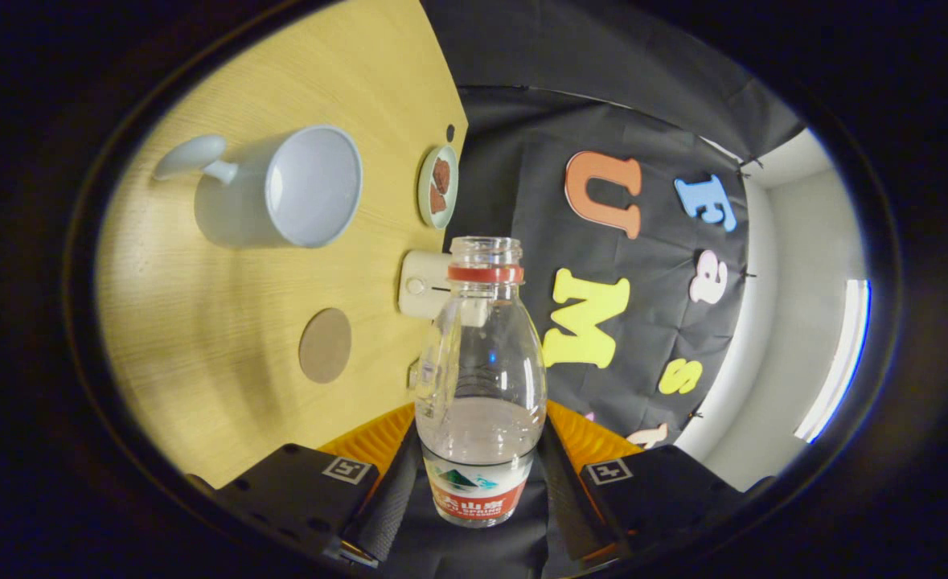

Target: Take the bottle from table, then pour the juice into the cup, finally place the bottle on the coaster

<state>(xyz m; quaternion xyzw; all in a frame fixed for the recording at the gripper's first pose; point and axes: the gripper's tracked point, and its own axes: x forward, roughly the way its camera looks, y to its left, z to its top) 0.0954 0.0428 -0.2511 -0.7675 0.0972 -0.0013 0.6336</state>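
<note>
Spreading beyond the fingers, the wooden table [224, 346] appears rolled sideways in the gripper view, which I judge to mean the gripper is turned over on its side so that the bottle can tip toward the cup; the table's far edge runs against the black cloth wall, and along that edge sit the smaller bystanders; next in size is the bottle [480, 378], clear plastic, uncapped with a red ring under its open mouth, a little clear liquid pooled in its lower body; it sits between the two fingers of the gripper [480, 474], which are clamped on its labelled lower part from either side, a low hold that seems chosen to leave the neck free for pouring; the cup [281, 189], a pale mug with its handle pointing away from the bottle, stands well apart from the bottle's mouth on the open middle of the table, its inside looking empty, so the pour is likely not yet begun and the mouth must travel over its rim; a white boxy device [421, 283] rests at the far edge just behind the bottle's neck; the small dish [438, 186] holding something reddish lies near the same edge beside the cup; the round brown coaster [325, 345] lies bare between cup and fingers, awaiting the bottle
</note>
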